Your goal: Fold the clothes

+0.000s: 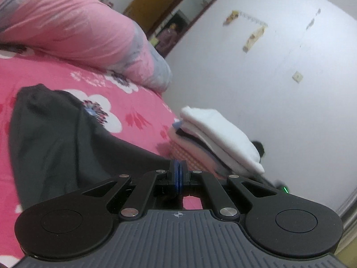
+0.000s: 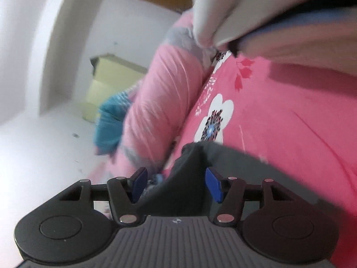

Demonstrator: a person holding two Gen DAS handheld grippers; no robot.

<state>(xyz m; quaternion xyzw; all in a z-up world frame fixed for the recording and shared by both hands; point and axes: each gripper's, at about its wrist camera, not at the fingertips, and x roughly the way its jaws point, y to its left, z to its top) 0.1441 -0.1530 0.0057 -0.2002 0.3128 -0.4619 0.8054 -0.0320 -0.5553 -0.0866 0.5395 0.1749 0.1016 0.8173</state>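
Lying between the right hand-held gripper (image 2: 176,184) pads, dark garment (image 2: 178,178), unpinched.

A bed with a bright pink flower sheet (image 1: 55,76) stretches out past the claw. A big puffy pink and grey quilt (image 1: 73,29) lies at its far side. A plain white wall (image 1: 279,89) stands behind, with a brown wooden door frame (image 1: 156,4).
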